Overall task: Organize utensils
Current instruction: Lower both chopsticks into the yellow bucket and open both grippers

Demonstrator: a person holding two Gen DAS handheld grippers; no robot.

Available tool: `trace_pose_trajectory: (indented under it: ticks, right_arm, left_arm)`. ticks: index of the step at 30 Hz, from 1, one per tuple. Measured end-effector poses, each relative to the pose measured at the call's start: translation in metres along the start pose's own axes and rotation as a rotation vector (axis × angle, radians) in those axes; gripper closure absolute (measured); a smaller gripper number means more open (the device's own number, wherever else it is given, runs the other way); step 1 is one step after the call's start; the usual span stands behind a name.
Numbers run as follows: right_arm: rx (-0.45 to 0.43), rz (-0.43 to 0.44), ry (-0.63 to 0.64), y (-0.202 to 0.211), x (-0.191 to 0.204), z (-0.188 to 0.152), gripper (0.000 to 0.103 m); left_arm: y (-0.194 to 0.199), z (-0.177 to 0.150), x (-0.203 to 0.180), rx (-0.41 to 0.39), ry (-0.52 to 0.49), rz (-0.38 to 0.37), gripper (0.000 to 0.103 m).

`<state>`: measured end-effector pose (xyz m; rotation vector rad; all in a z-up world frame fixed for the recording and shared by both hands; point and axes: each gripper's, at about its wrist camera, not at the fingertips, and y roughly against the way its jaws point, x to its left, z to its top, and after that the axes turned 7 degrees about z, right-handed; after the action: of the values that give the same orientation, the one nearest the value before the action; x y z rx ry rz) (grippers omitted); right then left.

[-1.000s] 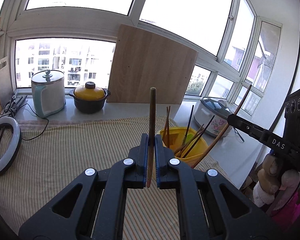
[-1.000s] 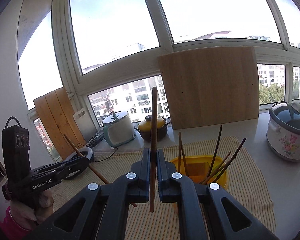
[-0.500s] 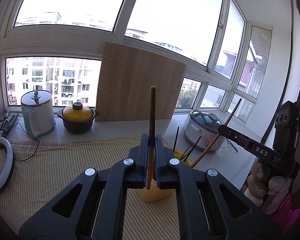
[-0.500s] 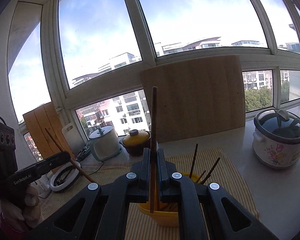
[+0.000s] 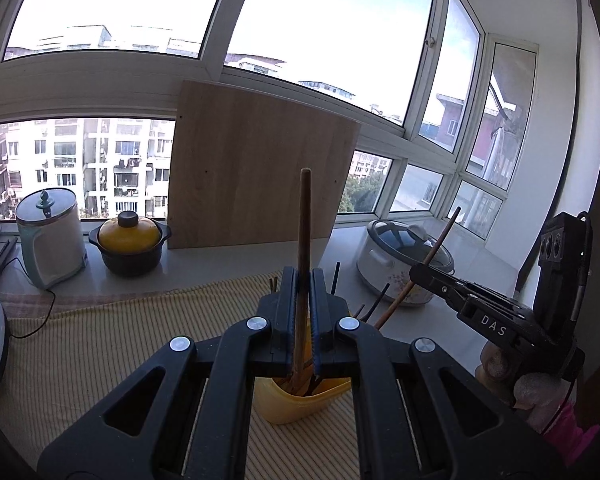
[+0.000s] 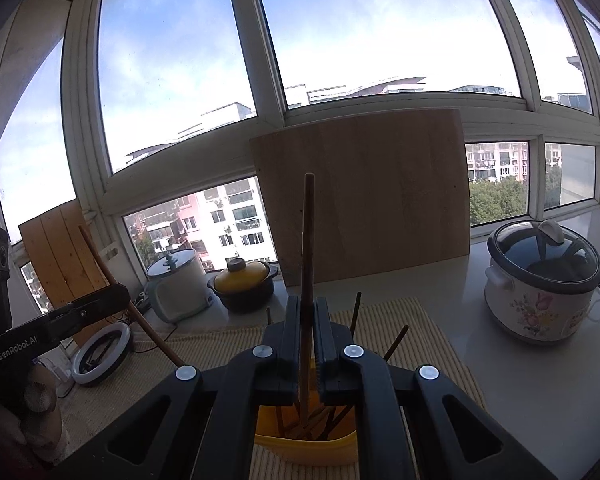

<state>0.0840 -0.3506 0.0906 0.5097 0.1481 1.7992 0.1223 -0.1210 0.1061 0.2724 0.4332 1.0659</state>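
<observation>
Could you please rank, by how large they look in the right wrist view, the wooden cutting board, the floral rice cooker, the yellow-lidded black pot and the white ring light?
1. Wooden cutting board, by far.
2. Floral rice cooker.
3. Yellow-lidded black pot and white ring light: about alike, so unranked; fisheye distortion near the edge makes it unsure.

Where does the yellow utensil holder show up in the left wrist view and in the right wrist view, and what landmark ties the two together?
Left wrist view: the yellow utensil holder sits low centre, just beyond and below the closed gripper fingers, on the striped cloth.
Right wrist view: the holder is at the bottom centre, mostly hidden behind the gripper.
Shared landmark: the wooden board leaning against the window.
</observation>
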Motion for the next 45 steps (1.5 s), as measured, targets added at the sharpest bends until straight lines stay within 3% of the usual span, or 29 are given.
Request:
trace_pose_trajectory:
  ticks: [16, 30, 33, 35, 36, 38, 39, 43, 45]
  right_arm:
    - [0.079, -0.017, -0.012, -0.023, -0.009, -0.022, 0.099]
    - [0.148, -0.052, -0.008, -0.033, -0.011, -0.049, 0.097]
    - [0.146, -0.063, -0.002, -0.032, -0.011, -0.05, 0.075]
    - [0.139, -0.078, 0.006, -0.031, -0.01, -0.052, 0.072]
    - [0.137, -0.089, 0.011, -0.03, -0.01, -0.053, 0.068]
    - [0.132, -0.099, 0.023, -0.028, -0.008, -0.055, 0.054]
    - [0.126, -0.102, 0.027, -0.027, -0.007, -0.055, 0.046]
    - [0.112, -0.118, 0.041, -0.023, -0.004, -0.057, 0.036]
    - [0.105, -0.123, 0.044, -0.019, -0.002, -0.057, 0.031]
  left_arm:
    - [-0.039, -0.021, 0.001, 0.075, 0.027, 0.034, 0.099]
    - [-0.063, -0.051, -0.003, 0.164, 0.046, 0.019, 0.099]
    - [-0.062, -0.052, -0.003, 0.162, 0.046, 0.026, 0.099]
    - [-0.061, -0.053, -0.003, 0.158, 0.043, 0.031, 0.097]
    - [-0.059, -0.053, -0.003, 0.155, 0.041, 0.034, 0.094]
    - [-0.056, -0.055, -0.001, 0.145, 0.04, 0.04, 0.076]
    - [-0.054, -0.057, 0.0, 0.144, 0.04, 0.043, 0.074]
    - [-0.045, -0.063, 0.004, 0.135, 0.044, 0.058, 0.073]
    - [-0.039, -0.067, 0.008, 0.13, 0.045, 0.074, 0.068]
